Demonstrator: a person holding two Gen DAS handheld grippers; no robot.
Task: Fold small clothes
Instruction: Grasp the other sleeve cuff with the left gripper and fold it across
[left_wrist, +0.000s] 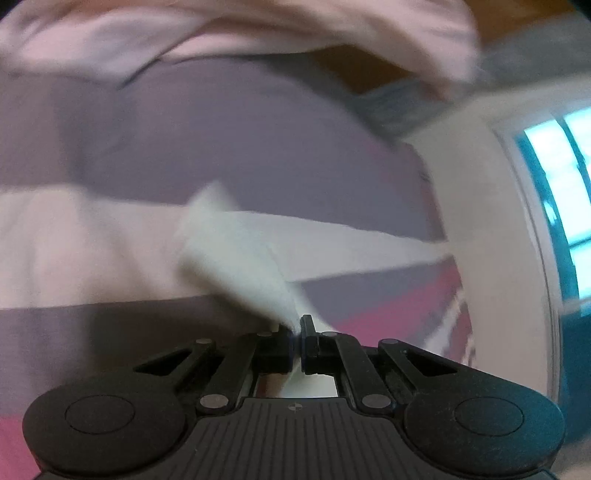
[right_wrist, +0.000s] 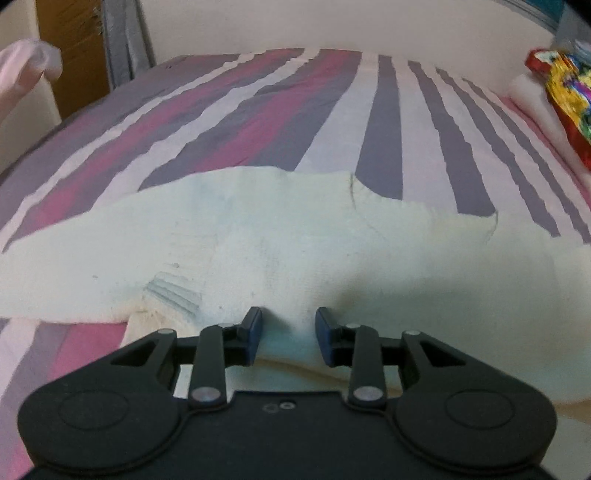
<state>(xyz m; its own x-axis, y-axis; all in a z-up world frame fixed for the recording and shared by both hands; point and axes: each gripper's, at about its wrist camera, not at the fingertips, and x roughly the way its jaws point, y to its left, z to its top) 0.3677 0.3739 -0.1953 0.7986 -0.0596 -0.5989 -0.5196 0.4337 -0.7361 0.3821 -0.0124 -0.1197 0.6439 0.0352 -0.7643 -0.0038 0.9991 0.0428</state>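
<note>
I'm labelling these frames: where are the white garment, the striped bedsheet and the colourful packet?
white garment (right_wrist: 295, 243): right wrist view, middle of fabric.
striped bedsheet (right_wrist: 280, 110): right wrist view, bare stripes.
colourful packet (right_wrist: 565, 96): right wrist view, its face.

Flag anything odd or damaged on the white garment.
The white garment lies rumpled across the striped bedspread, not flat. A grey ribbed patch near its lower left edge stands out; whether that is a label or damage is unclear.
</note>
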